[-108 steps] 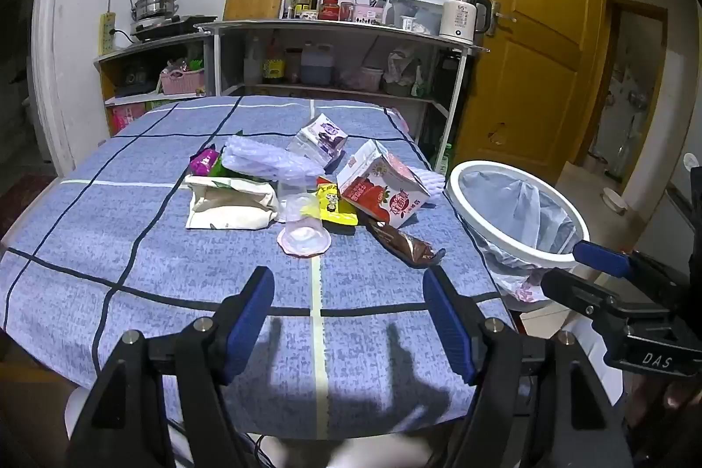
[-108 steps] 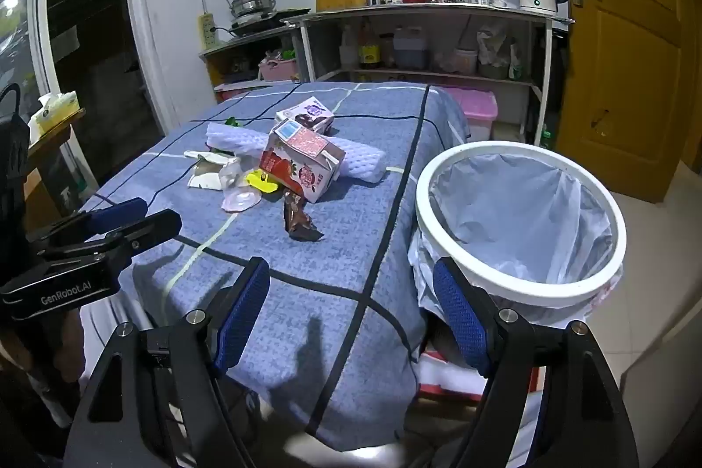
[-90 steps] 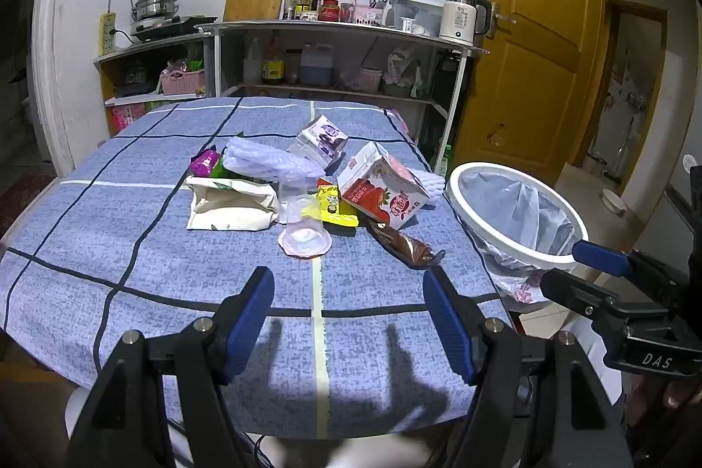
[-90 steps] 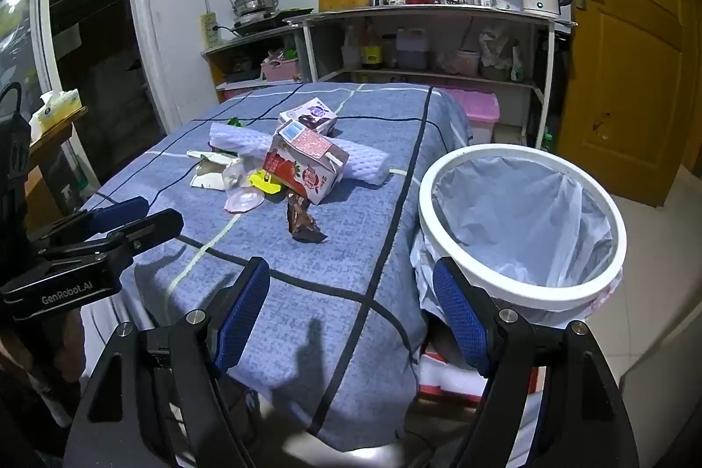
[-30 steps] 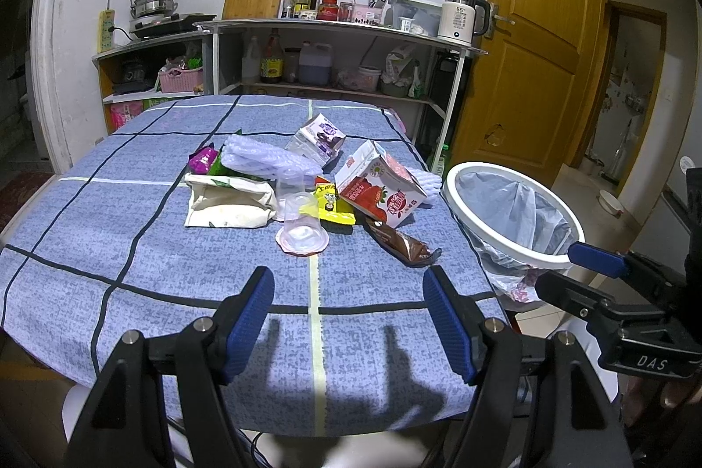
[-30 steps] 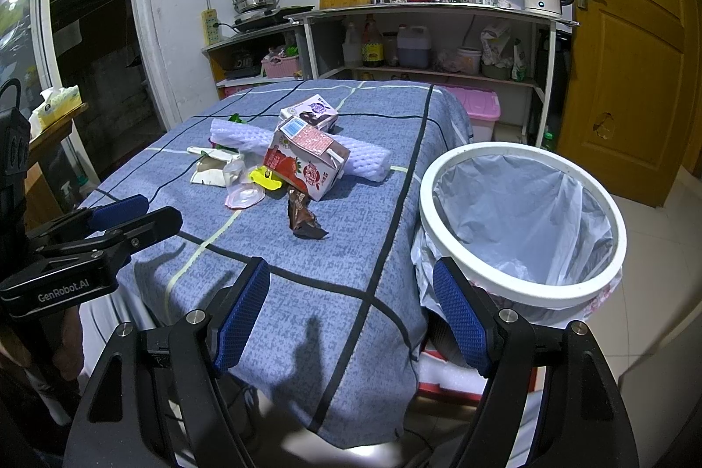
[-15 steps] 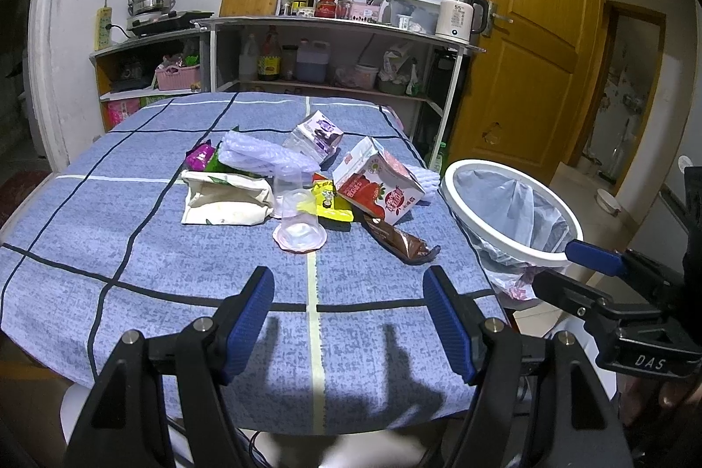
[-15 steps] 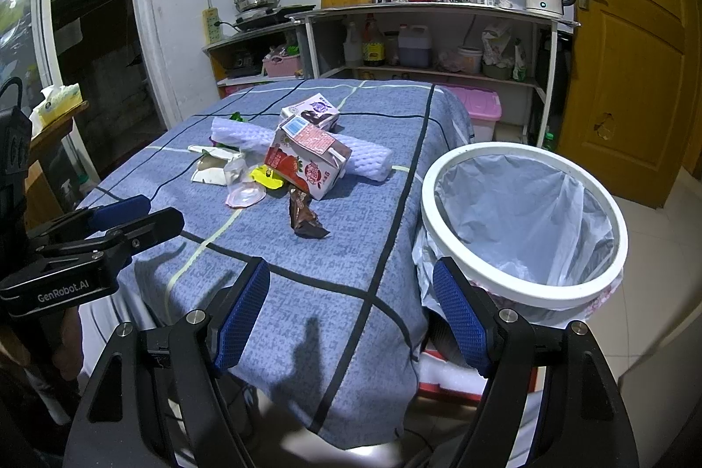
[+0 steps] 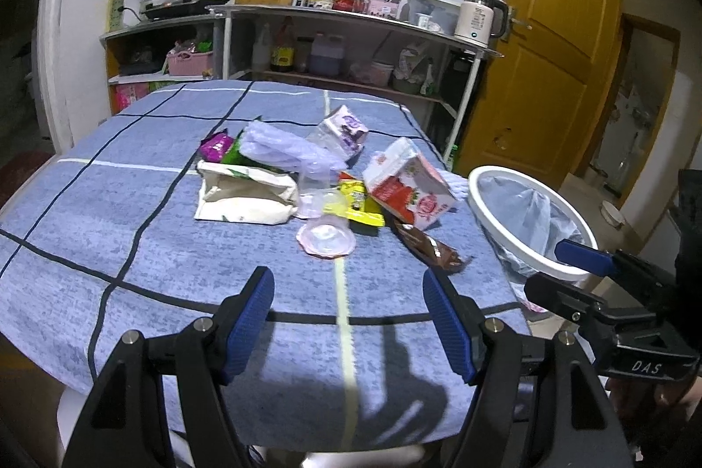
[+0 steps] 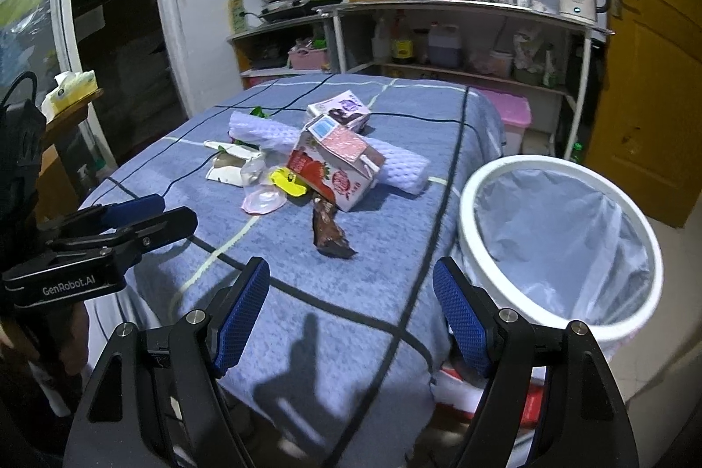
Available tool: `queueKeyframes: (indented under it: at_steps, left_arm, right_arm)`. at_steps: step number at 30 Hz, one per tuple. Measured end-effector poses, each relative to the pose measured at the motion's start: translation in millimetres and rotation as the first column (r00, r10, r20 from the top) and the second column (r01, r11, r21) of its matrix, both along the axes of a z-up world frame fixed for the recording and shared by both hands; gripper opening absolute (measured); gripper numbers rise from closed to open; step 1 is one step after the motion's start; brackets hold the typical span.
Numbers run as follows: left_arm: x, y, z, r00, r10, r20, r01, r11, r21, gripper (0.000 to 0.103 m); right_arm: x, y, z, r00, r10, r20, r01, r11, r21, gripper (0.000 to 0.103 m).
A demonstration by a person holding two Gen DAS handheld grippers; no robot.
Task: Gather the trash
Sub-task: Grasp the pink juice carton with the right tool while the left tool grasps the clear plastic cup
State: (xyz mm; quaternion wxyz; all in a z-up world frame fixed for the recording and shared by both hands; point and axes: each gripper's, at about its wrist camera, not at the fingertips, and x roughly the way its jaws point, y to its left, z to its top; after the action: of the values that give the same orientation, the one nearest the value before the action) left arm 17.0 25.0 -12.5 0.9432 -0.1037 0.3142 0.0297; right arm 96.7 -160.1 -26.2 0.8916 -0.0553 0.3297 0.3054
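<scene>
Left wrist – both tongs (image 9: pixel 349 312) (image 10: pixel 351 308) wide apart, empty.

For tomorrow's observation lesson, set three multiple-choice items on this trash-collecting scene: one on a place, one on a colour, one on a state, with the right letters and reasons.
1. Where does the bin stand?
A. on the table
B. beside the table's edge
C. on the shelf

2. What colour is the wrapper lying nearest the grippers?
A. brown
B. green
C. white

3. How are the left gripper and right gripper?
A. both open, empty
B. both shut on trash
C. one holds the carton

Answers:
1 B, its white rim sits by the tablecloth edge.
2 A, it looks dark brown.
3 A, nothing lies between either pair of fingers.
</scene>
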Motion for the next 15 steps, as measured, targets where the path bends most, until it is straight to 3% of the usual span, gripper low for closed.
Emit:
queueKeyframes:
  at_steps: [15]
  left_arm:
    - [43.4, 29.0, -12.6, 0.999, 0.002, -0.050, -0.004, 0.999, -0.035, 0.074]
  right_arm:
    - [77.2, 50.4, -0.9, 0.990, 0.136, 0.046, -0.133, 0.989, -0.066, 0.077]
